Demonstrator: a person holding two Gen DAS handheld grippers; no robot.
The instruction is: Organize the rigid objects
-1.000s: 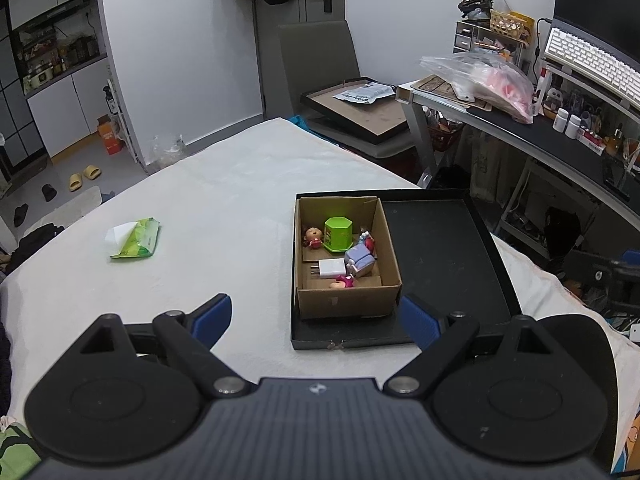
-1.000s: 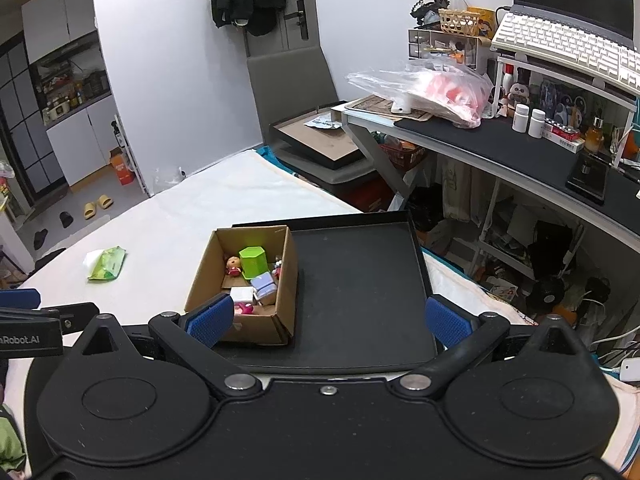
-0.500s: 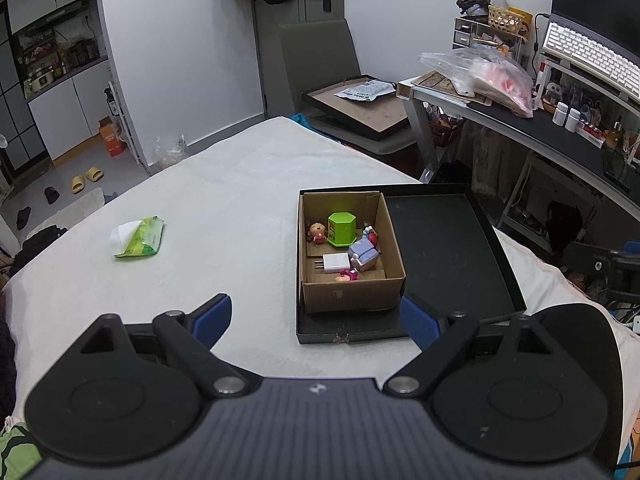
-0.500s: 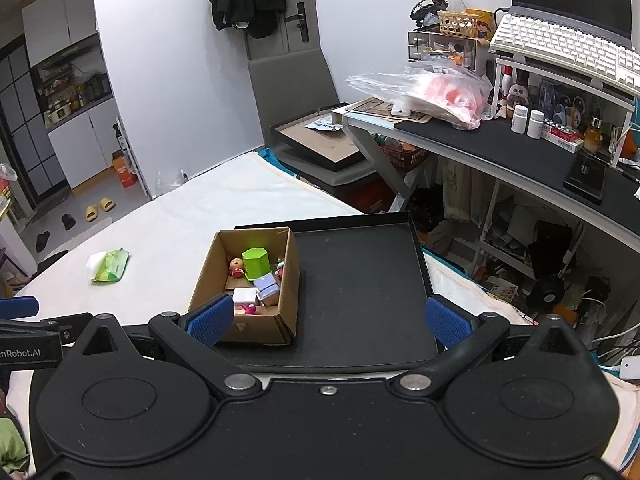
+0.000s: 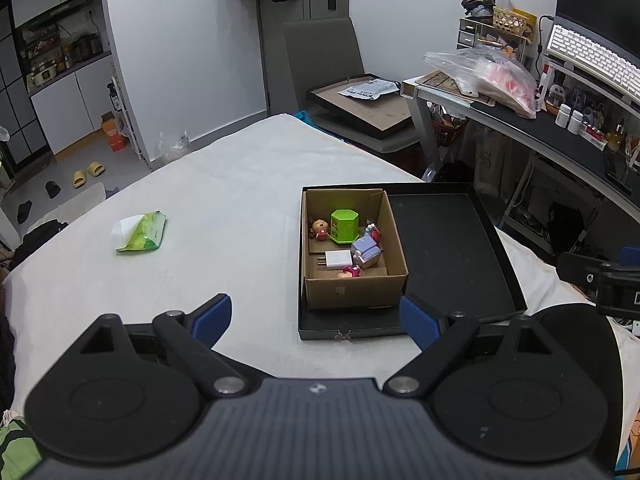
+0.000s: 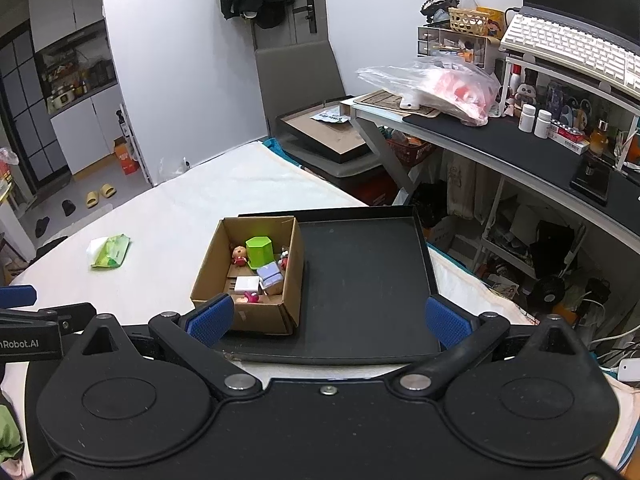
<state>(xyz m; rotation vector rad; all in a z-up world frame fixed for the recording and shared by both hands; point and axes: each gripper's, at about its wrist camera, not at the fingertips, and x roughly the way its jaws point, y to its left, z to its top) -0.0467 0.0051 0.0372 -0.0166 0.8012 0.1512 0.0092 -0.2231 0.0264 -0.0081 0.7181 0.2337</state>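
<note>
The white-sheeted bed (image 5: pixel 224 208) carries everything, and most of it lies bare apart from a green-and-white soft packet (image 5: pixel 141 232) well to the left. Near its right edge sits the shallow black rectangular tray (image 5: pixel 452 248), whose right part is open floor. The brown cardboard box (image 5: pixel 352 292) stands in the tray's left part, against its left and far walls. Inside lie a green hexagonal plastic container (image 5: pixel 344 226), a lilac block toy (image 5: pixel 365 251), a white plug charger (image 5: pixel 337 259) and small pink-and-red figurines (image 5: pixel 320 229). Over the last second both views have crept slightly nearer the box while the objects stayed put, which would suit either an approach or a finished sorting. The left hand-held gripper (image 5: pixel 316 316) and right hand-held gripper (image 6: pixel 326 320) are both spread wide and hold nothing, hovering short of the tray's near rim.
</note>
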